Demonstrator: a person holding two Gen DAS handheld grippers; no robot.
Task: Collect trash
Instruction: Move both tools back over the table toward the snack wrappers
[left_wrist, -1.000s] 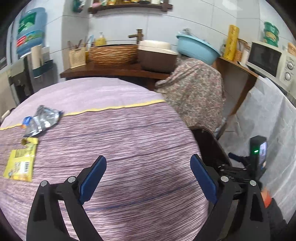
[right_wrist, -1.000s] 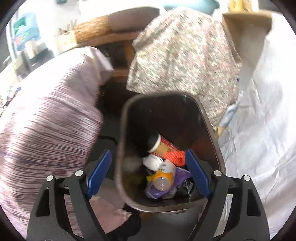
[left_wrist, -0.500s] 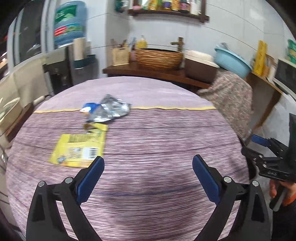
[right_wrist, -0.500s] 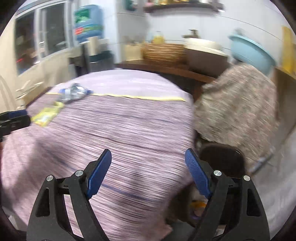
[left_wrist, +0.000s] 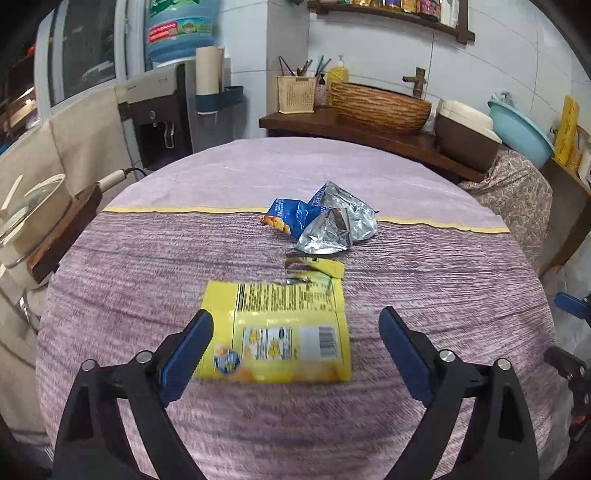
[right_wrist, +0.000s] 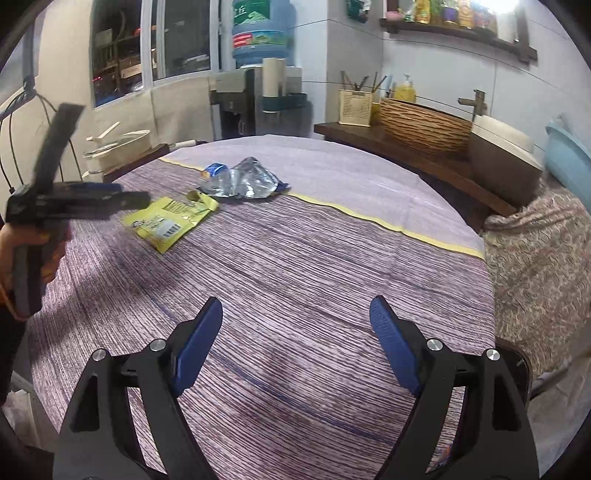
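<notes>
Evidently two pieces remain uncollected on the purple striped tablecloth (left_wrist: 424, 280): the flat yellow snack packet (left_wrist: 284, 328) lying between the left gripper's (left_wrist: 295, 341) just-narrowed but empty jaws, the crumpled blue-and-silver foil bag (left_wrist: 325, 221) beyond, the right gripper (right_wrist: 295, 341) spread and empty

A yellow wrapper (left_wrist: 284, 328) and a blue-and-silver foil bag (left_wrist: 325, 221) lie on purple-striped cloth (left_wrist: 406, 266).

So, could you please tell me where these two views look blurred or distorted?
Left wrist view: flat yellow snack packet smeared at its near edge, table edge bowed by fisheye. Right wrist view: left gripper streaked by motion, crumpled silver-blue foil bag fairly sharp.
</notes>
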